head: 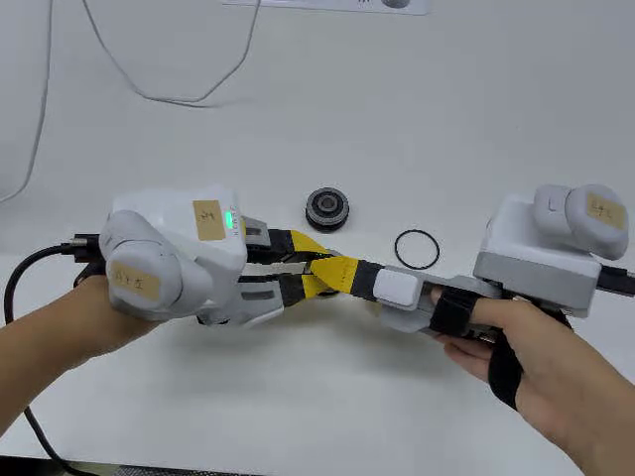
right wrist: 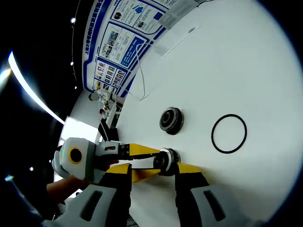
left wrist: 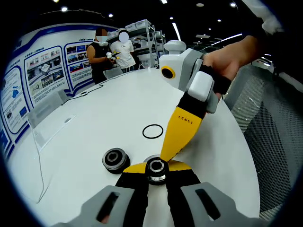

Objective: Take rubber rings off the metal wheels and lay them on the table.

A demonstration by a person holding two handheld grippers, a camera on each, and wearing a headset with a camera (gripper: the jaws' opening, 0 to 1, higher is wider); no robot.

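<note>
A metal wheel (left wrist: 157,171) with a black rubber ring on its rim is held above the table between the yellow tips of my left gripper (left wrist: 157,165), which is shut on it. My right gripper (right wrist: 166,169) meets it from the opposite side, and its yellow tips press on the rim of the same wheel (right wrist: 165,161). In the head view the two sets of jaws cross at the middle, left gripper (head: 314,270) against right gripper (head: 327,278). A second wheel (head: 327,208) stands on the table behind them. One loose rubber ring (head: 417,249) lies flat to its right.
The white table (head: 327,397) runs wide on all sides. A grey cable (head: 149,94) loops at the back left, and a black cable (head: 20,288) trails from the left gripper. Two people (left wrist: 111,49) stand far beyond the table.
</note>
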